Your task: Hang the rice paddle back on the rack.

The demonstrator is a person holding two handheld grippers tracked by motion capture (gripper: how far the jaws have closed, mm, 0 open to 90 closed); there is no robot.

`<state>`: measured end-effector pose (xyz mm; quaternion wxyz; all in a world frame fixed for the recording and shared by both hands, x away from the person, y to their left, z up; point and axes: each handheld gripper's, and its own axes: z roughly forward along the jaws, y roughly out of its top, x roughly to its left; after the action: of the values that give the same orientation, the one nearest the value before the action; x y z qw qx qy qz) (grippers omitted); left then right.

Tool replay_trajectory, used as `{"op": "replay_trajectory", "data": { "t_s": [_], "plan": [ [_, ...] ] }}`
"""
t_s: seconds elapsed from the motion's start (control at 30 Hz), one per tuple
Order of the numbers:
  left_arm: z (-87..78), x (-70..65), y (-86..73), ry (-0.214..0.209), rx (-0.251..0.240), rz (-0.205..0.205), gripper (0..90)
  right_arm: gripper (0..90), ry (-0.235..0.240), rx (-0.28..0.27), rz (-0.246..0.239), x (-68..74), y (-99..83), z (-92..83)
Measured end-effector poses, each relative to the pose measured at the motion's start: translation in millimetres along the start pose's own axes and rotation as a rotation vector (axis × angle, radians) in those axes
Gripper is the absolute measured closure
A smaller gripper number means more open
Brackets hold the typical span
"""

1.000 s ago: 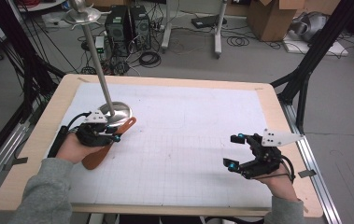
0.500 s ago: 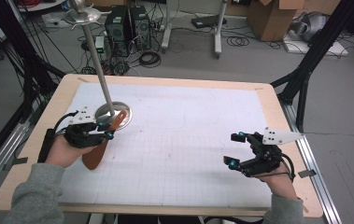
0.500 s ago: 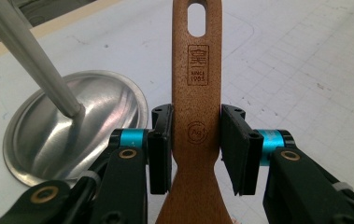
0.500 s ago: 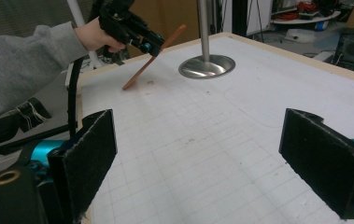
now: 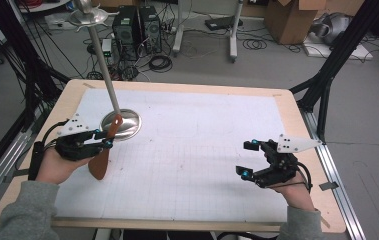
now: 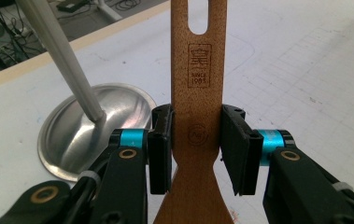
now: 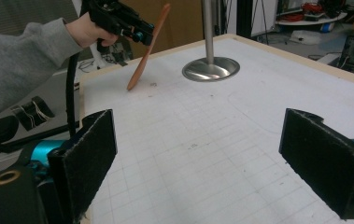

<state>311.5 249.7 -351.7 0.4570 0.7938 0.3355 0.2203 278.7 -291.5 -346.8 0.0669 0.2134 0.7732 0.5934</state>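
Note:
A wooden spatula (image 5: 100, 161) with a slotted handle (image 6: 198, 70) is held at its neck by my left gripper (image 5: 104, 140), whose pads press on both edges. In the left gripper view the gripper (image 6: 195, 140) shows the handle pointing away from me. The spatula (image 7: 146, 51) hangs tilted, blade end low near the white mat. Just beyond it stands a metal stand with a round base (image 5: 127, 125) and a tall slanting pole (image 5: 104, 75). My right gripper (image 5: 245, 159) rests at the right side, jaws wide open with nothing between them (image 7: 198, 158).
A white gridded mat (image 5: 192, 150) covers the wooden table (image 5: 297, 115). The stand's base (image 6: 72, 130) sits at the mat's far left. Black frame struts, cables and computer cases stand on the floor beyond the far edge.
My left hand has lifted the spatula and drawn it leftward, and the spatula now hangs steeper beside the stand's base. The right gripper has stayed still.

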Motion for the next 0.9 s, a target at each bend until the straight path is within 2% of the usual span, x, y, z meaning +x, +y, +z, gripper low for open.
{"op": "replay_trajectory", "data": {
  "t_s": [0.63,0.8,0.9],
  "plan": [
    [-23.3,-0.5,11.7,0.043,-0.072,-0.012,65.0,10.0,0.008,-0.004,-0.006,0.0,2.6,4.7],
    [-25.8,2.9,15.7,0.042,-0.070,-0.008,65.0,10.0,0.009,-0.001,-0.004,0.2,2.7,4.9],
    [-25.8,4.9,17.8,0.039,-0.073,-0.020,65.0,10.0,0.008,0.000,-0.006,0.0,2.6,4.5]
  ]
}}
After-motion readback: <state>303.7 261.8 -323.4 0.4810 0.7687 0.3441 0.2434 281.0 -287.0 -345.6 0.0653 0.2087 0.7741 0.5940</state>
